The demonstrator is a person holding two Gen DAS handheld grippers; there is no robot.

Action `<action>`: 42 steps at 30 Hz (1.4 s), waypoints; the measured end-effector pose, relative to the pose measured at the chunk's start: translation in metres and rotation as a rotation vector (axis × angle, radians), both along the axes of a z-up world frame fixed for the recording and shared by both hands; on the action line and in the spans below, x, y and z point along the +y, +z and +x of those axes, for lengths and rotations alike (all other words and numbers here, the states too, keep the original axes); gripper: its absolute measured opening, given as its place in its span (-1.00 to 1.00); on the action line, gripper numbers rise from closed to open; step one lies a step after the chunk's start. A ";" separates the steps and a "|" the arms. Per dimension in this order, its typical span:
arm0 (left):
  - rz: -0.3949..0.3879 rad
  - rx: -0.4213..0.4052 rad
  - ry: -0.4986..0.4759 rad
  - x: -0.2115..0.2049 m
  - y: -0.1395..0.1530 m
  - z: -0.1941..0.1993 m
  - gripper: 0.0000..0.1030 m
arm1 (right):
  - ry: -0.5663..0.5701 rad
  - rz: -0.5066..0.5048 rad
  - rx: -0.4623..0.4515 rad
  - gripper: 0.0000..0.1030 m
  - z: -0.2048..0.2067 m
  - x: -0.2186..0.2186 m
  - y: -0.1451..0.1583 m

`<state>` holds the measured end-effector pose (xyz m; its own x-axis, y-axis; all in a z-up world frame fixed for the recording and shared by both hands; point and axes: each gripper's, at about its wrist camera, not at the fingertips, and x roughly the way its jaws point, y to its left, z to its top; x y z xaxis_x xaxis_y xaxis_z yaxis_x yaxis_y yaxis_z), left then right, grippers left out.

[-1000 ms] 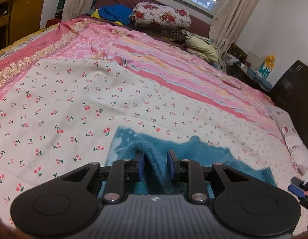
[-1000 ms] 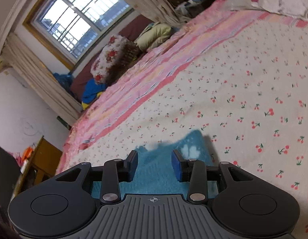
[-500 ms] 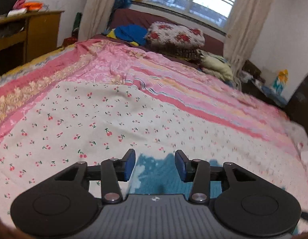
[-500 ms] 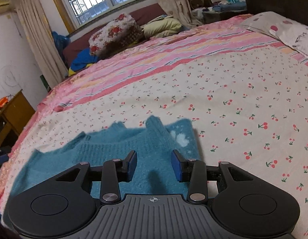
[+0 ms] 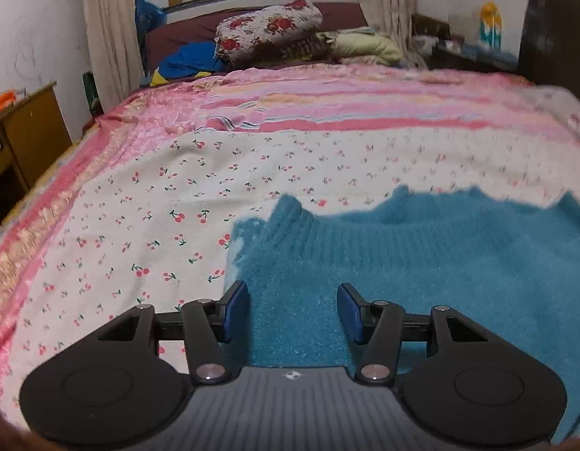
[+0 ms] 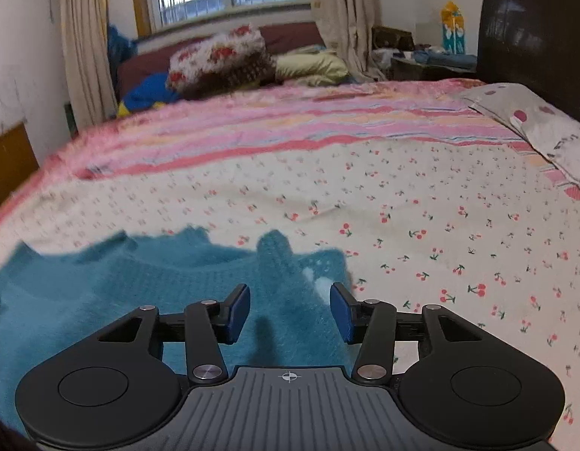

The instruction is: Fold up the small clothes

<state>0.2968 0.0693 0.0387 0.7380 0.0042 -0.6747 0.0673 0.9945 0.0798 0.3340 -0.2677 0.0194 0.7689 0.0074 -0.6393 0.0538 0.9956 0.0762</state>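
Left wrist view: left tool [image 5: 293,310] spread apart, blue pads [image 5: 237,310] clamping nothing, poised low over teal sweater [image 5: 421,263]. Sweater flat on bed [image 5: 139,225], on cherry-print sheet [image 5: 158,195]; ribbed band and 1 sleeve cuff [image 5: 286,210] pointing away from camera, white patch at left corner.

Right wrist view: right tool [image 6: 290,312] also spread apart, empty, above sweater's [image 6: 102,293] right part; ribbed cuff [image 6: 275,248] just ahead, white patch [image 6: 320,283] beside right pad [image 6: 340,315]. Contact with fabric: cannot tell for either tool.

Step in hand, by judgement: between folds, garment laid out, both tools free and lined up over opposite sides for a fresh grasp. No neat fold line visible; task probably early to middle.

Next move calls for: lowering each tool to an edge or corner, pinching a single knit layer without snagging sheet beneath, then lifting both sides evenly and carrying across. Fuzzy knit likely to stretch and drag; symmetric grip advisable.

Far end of bed: floral pillow [image 5: 269,26], blue cloth [image 5: 185,62].
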 end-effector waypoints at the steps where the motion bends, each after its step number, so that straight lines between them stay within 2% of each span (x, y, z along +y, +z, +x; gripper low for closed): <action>1: 0.010 0.000 -0.002 -0.002 -0.001 0.000 0.12 | 0.010 0.014 0.016 -0.09 0.003 -0.001 -0.004; 2: 0.022 -0.001 -0.004 -0.003 -0.001 -0.001 0.12 | 0.015 0.013 0.021 -0.11 0.004 -0.002 -0.006; 4: 0.042 -0.005 -0.009 -0.006 -0.002 -0.001 0.12 | 0.025 -0.023 0.007 -0.49 0.000 0.001 -0.007; 5: 0.057 -0.008 -0.008 -0.007 -0.003 0.000 0.10 | 0.026 -0.038 0.007 -0.58 -0.001 0.001 -0.007; 7: 0.087 -0.017 -0.006 -0.008 -0.004 0.002 -0.01 | 0.023 -0.043 0.009 -0.76 -0.001 0.000 -0.006; 10: 0.099 -0.020 0.021 -0.006 -0.003 0.005 -0.37 | 0.014 -0.028 -0.001 -0.83 0.000 -0.003 0.001; 11: 0.102 -0.020 0.033 -0.005 -0.001 0.007 -0.54 | 0.010 -0.023 -0.013 -0.83 0.000 -0.004 0.005; 12: 0.102 -0.019 0.043 -0.002 0.000 0.010 -0.60 | 0.006 -0.015 -0.030 -0.84 0.001 -0.004 0.010; 14: 0.089 -0.010 0.052 0.002 0.001 0.015 -0.62 | -0.013 0.009 -0.053 -0.84 0.003 -0.007 0.015; 17: 0.119 -0.014 0.069 0.002 -0.003 0.020 -0.63 | -0.047 0.025 -0.027 -0.85 0.013 -0.010 0.007; 19: 0.110 -0.010 0.078 0.004 -0.005 0.023 -0.62 | -0.055 -0.014 0.028 -0.84 0.019 -0.006 -0.011; 21: 0.095 -0.008 0.089 0.007 -0.004 0.024 -0.61 | -0.054 -0.013 0.028 -0.82 0.016 -0.006 -0.015; 23: 0.079 -0.006 0.104 0.012 -0.001 0.024 -0.60 | -0.056 0.004 0.020 -0.80 0.012 -0.008 -0.011; 26: 0.022 -0.006 0.128 0.023 0.005 0.022 -0.60 | -0.050 0.014 0.009 -0.66 0.009 -0.011 -0.003; 34: -0.056 -0.023 0.145 0.044 0.018 -0.001 -0.60 | -0.061 0.012 -0.053 -0.63 -0.005 -0.015 0.015; 37: -0.088 -0.029 0.122 0.044 0.018 -0.011 -0.47 | -0.048 0.022 -0.060 -0.59 -0.011 -0.013 0.019; 40: -0.044 -0.016 0.090 0.034 0.010 -0.010 -0.45 | -0.010 0.002 -0.061 -0.58 -0.015 -0.002 0.019; 42: 0.006 0.010 0.104 0.030 0.001 -0.005 -0.31 | 0.013 -0.003 -0.058 -0.58 -0.016 0.007 0.019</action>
